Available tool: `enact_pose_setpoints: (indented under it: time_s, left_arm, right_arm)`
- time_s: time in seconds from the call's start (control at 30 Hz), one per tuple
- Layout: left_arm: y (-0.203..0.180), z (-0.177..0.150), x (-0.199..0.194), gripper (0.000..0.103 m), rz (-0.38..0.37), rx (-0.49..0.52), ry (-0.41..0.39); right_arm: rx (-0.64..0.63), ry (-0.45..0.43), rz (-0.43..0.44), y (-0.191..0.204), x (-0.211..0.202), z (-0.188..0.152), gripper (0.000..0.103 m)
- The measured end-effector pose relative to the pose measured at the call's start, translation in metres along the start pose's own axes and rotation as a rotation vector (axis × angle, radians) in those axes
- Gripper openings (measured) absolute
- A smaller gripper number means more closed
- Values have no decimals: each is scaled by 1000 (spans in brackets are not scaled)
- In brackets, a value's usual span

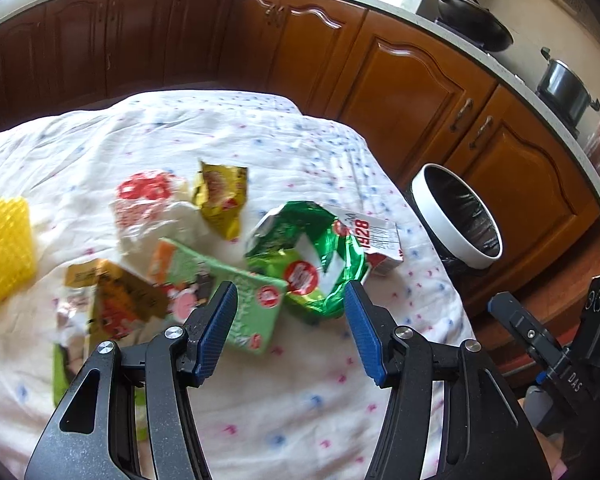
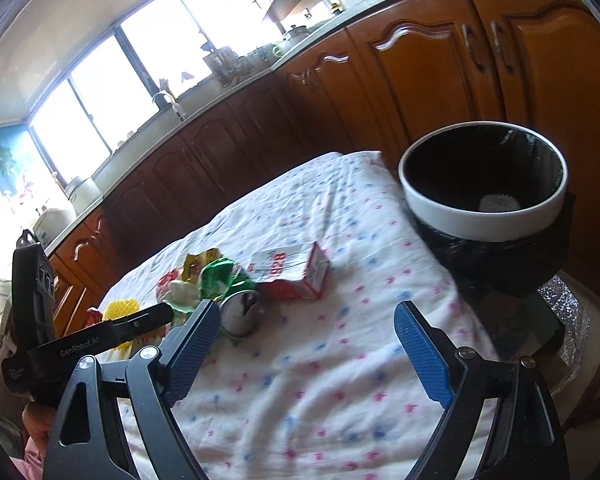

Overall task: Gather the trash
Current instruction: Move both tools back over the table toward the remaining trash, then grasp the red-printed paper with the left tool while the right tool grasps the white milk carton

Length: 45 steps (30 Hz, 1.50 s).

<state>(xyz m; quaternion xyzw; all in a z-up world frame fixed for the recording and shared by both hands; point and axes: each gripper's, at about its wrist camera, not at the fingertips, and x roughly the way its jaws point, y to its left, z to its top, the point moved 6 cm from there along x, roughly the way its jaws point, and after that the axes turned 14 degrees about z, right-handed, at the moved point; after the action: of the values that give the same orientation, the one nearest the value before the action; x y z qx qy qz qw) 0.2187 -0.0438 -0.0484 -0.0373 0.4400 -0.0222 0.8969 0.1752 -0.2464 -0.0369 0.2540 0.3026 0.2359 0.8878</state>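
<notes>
Trash lies on a white dotted cloth (image 1: pixel 268 408): a green foil wrapper (image 1: pixel 312 240), a red-and-white carton (image 1: pixel 380 240), a flat green box (image 1: pixel 256 320), a yellow wrapper (image 1: pixel 220 196), a red-printed plastic bag (image 1: pixel 148 204) and a brown-yellow wrapper (image 1: pixel 120 300). My left gripper (image 1: pixel 290 294) hovers open just short of the green wrapper and box, with nothing between its pads. My right gripper (image 2: pixel 308 312) stands wide open over bare cloth, near the carton (image 2: pixel 296 272) and green wrapper (image 2: pixel 220 276). A white-rimmed bin (image 2: pixel 484 232) with a black liner stands off the table's right edge.
A yellow spiky pad (image 1: pixel 4 248) lies at the cloth's left side. Wooden cabinets (image 1: pixel 412 92) run behind the table, with a wok (image 1: pixel 476 20) and a pot (image 1: pixel 564 88) on the counter. The bin (image 1: pixel 456 220) holds something white (image 2: pixel 500 202).
</notes>
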Motion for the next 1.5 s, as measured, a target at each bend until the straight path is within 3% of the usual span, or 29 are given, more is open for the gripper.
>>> enact_pose_setpoints:
  time_s: [0.5, 0.73, 1.23, 1.33, 1.37, 1.4, 1.5]
  left_arm:
    - [51, 10, -10, 56, 41, -69, -30]
    - [73, 23, 3, 56, 79, -78, -9]
    - [88, 49, 57, 56, 89, -74, 122]
    - [85, 52, 66, 56, 91, -62, 137]
    - [84, 52, 70, 56, 95, -59, 141]
    - [83, 53, 72, 56, 96, -53, 142]
    - [81, 55, 76, 56, 106, -34, 131]
  right_arm:
    - [-104, 89, 15, 16, 36, 6, 90]
    - [-247, 253, -21, 0, 66, 15, 90]
    - [-583, 500, 39, 8, 136, 22, 90]
    - [-603, 544, 41, 7, 147, 17, 87]
    - [-602, 556, 44, 6, 149, 15, 83]
    - [-597, 563, 44, 4, 150, 13, 69]
    - [-563, 533, 32, 0, 146, 12, 62]
